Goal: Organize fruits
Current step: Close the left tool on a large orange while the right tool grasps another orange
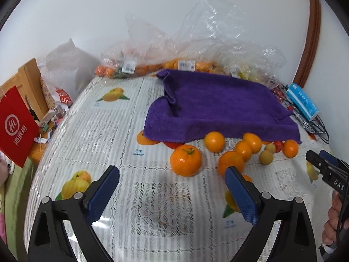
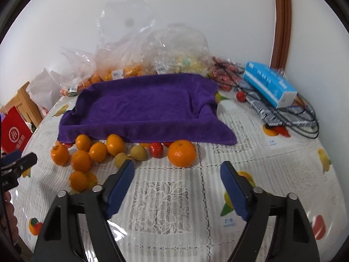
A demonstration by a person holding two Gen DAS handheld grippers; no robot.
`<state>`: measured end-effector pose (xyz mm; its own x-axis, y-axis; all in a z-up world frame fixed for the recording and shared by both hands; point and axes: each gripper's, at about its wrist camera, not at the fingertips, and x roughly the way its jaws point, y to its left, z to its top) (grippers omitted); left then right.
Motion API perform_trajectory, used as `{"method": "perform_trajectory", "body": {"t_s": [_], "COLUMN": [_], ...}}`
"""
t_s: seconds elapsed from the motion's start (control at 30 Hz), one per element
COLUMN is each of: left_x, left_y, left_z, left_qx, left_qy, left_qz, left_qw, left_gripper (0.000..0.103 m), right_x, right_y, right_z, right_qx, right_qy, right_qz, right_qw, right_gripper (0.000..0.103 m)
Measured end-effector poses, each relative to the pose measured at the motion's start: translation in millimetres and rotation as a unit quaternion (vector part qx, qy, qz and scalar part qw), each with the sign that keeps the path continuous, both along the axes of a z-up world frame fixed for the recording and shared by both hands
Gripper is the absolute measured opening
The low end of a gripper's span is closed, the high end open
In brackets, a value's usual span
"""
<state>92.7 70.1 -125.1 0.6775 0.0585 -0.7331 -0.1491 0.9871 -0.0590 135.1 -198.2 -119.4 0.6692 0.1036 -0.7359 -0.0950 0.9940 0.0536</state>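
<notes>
Purple towel (image 2: 141, 107) is lying draped mid-tabletop (image 2: 196, 174), fruit sitting along its near edge: a big orange (image 2: 182, 153), a red fruit (image 2: 156, 149) just left of it, two yellowish fruits (image 2: 137, 152), then a cluster of small oranges (image 2: 98, 151) further left. Left tool (image 1: 172, 193) is hovering with jaws apart, nothing between them, big stemmed orange (image 1: 185, 160) just ahead. Right tool (image 2: 177, 187) is likewise gaping and gripping nothing. Bagged fruit (image 2: 122, 72) is sitting behind the towel by the wall. Blue box (image 2: 270, 85) is resting at far right.
</notes>
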Motion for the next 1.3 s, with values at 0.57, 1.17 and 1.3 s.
{"method": "perform_trajectory", "body": {"t_s": [0.57, 1.17, 1.3], "left_x": [40.2, 46.0, 44.7], "left_y": [-0.6, -7.9, -9.6], "left_z": [-45.0, -51.7, -49.7], "left_qx": [-0.011, 0.004, 0.002], "left_qy": [0.031, 0.035, 0.028], "left_qz": [-0.02, -0.02, -0.03], "left_qw": [0.9993, 0.9992, 0.9991], "left_gripper": [0.084, 0.074, 0.058], "right_x": [41.1, 59.7, 59.9], "right_y": [4.2, 2.3, 3.1], "right_z": [-48.1, -60.6, -60.5], "right_qx": [-0.023, -0.019, -0.017], "right_qy": [0.025, 0.045, 0.044], "right_qz": [0.015, 0.005, 0.007], "right_qw": [0.999, 0.999, 0.999], "right_gripper": [0.06, 0.054, 0.049]}}
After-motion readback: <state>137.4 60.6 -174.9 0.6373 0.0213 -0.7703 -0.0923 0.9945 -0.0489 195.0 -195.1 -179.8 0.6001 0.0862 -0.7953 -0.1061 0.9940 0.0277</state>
